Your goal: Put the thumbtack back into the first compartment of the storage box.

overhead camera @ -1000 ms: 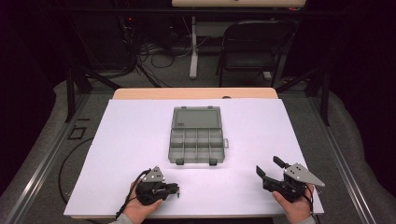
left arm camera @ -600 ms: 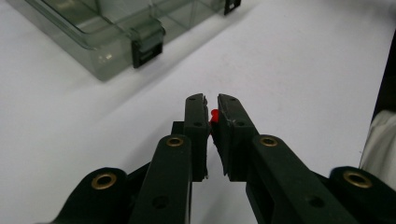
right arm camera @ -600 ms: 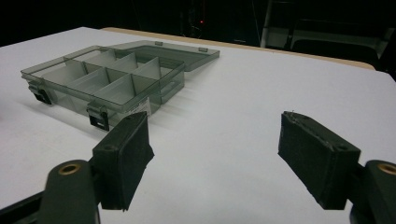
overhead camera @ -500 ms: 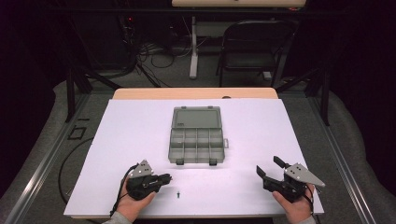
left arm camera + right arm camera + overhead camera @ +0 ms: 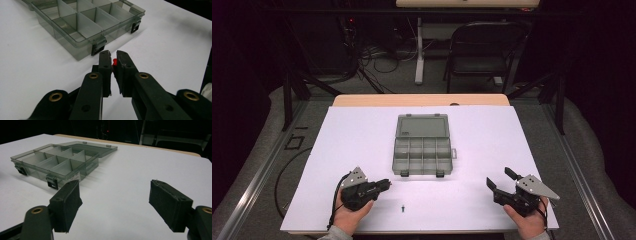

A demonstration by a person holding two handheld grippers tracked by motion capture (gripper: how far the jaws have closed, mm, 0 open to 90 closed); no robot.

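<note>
The left hand [image 5: 346, 212] comes in from the near edge of the table and holds the left gripper [image 5: 384, 184] low over the white tabletop [image 5: 362, 135], its jaws pointing toward the near left corner of the organizer box [image 5: 422, 150]. In the left gripper view the jaws stand nearly together, leaving a narrow slit in which a small red item [image 5: 115, 61] sits; whether the pads actually press it cannot be told, nor what it is. Just ahead of these jaws lies the box's near wall with its two dark latches [image 5: 98, 46].

The right hand [image 5: 527, 225] holds the right gripper [image 5: 500, 179] near the table's near right corner, jaws spread wide with nothing between them, aimed toward the box from well apart.

The box is a smoky translucent compartment case, lid [image 5: 422, 126] folded flat open on its far side. Its dividers [image 5: 58, 160] form two rows of cells, and the cells that show look empty.

A tiny dark object [image 5: 402, 206], too small to identify, lies on the tabletop just to the right of the left gripper, nearer the person than the box.
</note>
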